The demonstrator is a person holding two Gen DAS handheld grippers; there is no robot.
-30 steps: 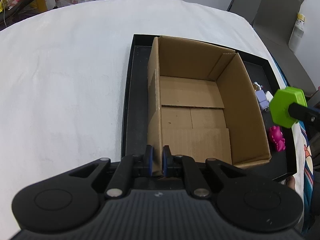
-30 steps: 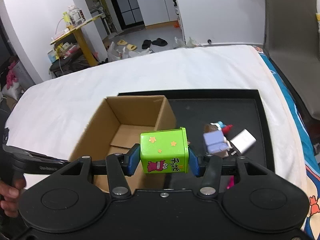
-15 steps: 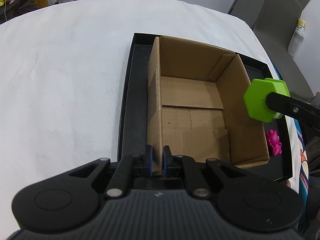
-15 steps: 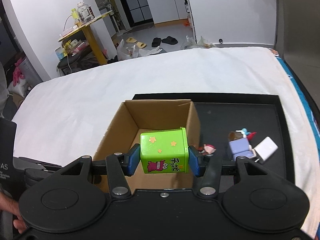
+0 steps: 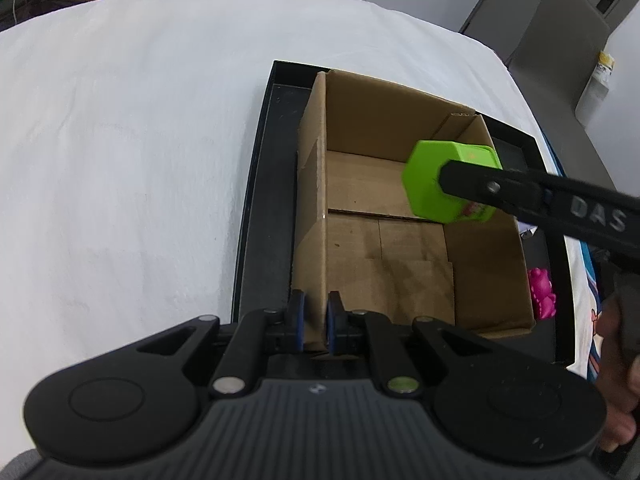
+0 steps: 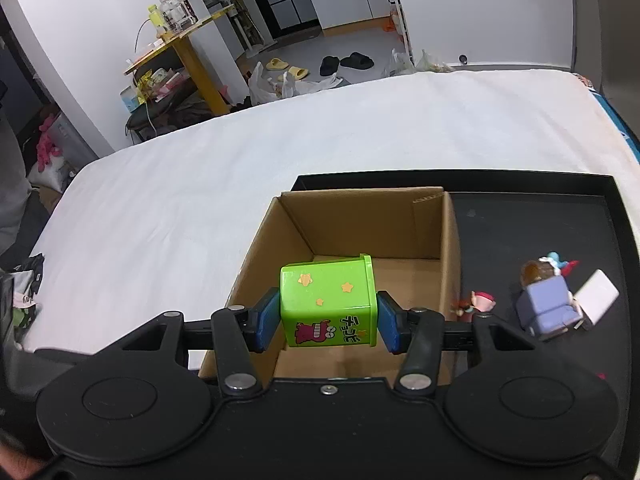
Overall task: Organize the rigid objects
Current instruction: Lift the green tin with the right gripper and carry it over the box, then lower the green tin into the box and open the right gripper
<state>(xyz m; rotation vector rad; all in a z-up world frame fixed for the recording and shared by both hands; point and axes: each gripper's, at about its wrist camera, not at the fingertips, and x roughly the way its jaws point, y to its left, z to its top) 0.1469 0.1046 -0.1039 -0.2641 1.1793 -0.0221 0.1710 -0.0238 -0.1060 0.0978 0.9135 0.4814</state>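
white sheet under a black tray point(image 6: 600, 208): right gripper point(image 6: 328, 320) clamps the green container point(image 6: 328, 304) by its flat sides, hanging over the open cardboard box point(image 6: 448, 264). it looks a light, stiff, smooth plastic, likely to slip. left gripper point(image 5: 314, 320) pinches the box's near wall.

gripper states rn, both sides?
Left gripper: shut on the near wall of the cardboard box.
Right gripper: shut on the green container, held over the open box.
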